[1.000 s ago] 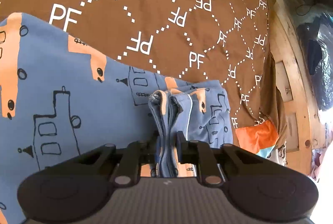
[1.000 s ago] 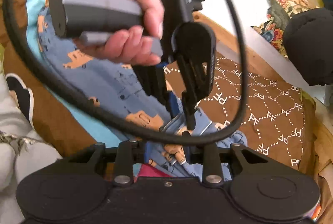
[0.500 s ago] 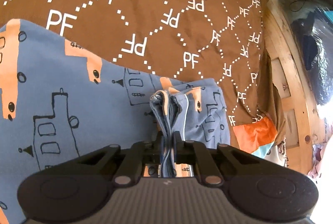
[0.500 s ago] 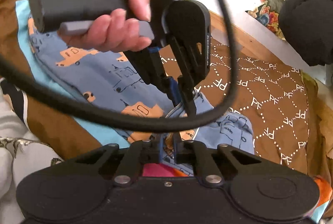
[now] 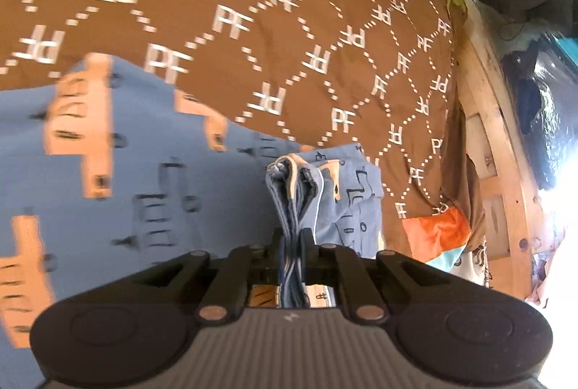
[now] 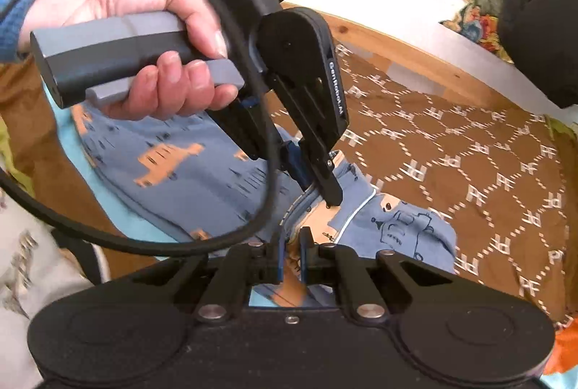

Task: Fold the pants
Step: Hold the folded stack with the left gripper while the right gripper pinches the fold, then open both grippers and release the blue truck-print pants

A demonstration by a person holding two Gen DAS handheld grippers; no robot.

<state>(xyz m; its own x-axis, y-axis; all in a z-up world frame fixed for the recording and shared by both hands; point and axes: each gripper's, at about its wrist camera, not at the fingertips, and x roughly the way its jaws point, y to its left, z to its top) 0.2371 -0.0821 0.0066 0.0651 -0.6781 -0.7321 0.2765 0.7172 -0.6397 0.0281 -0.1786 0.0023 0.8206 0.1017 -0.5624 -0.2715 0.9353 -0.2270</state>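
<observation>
Bottom centre, my left gripper (image 5: 292,240) is clamped on the pants (image 5: 137,179) hem; my right gripper (image 6: 290,244) pinches narrow, probably on the same edge. I'd lift both evenly over the brown bedspread (image 5: 289,27) beyond.

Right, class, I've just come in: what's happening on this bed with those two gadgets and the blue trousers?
A person is folding blue printed pants on a brown bedspread. Each hand holds a gripper. The left gripper has its jaws shut on a bunched edge of the fabric, and the right gripper is clamped on the pants close beside it. The fold itself is not yet made.
</observation>
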